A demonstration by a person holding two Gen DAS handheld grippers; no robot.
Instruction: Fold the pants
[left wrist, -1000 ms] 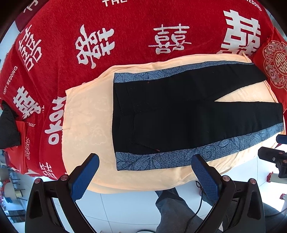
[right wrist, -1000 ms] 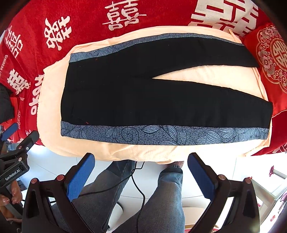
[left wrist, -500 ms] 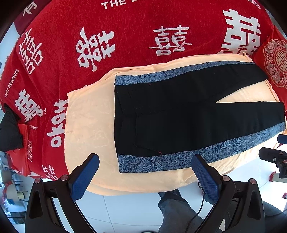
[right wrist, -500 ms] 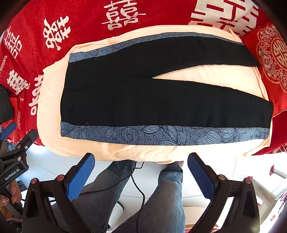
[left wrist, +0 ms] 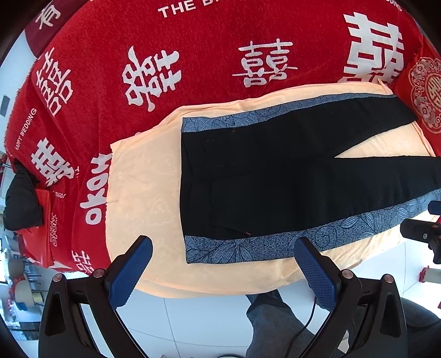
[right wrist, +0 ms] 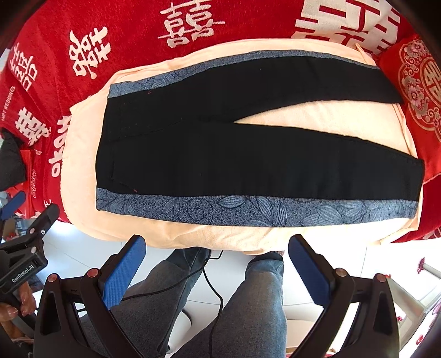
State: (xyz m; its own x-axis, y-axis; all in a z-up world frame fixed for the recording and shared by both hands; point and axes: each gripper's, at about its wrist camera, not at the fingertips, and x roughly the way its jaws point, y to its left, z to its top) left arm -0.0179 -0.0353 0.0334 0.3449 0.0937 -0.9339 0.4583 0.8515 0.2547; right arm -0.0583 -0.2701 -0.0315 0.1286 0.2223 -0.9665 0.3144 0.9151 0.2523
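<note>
Both tongs, left [left wrist: 222, 271] and right [right wrist: 216, 271], gape wide and hold nothing, hovering off the near edge. Beyond them the pants [right wrist: 220, 148] lie flat (legs spread in a V) on a peach cloth [right wrist: 193, 234] over the red surface [left wrist: 193, 41]; white floor tiles [left wrist: 198, 316] below.

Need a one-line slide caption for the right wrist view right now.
Right gripper, jaws open, above black pants with blue leaf-print side stripes, spread flat and unfolded on a peach cloth over a red blanket.
</note>
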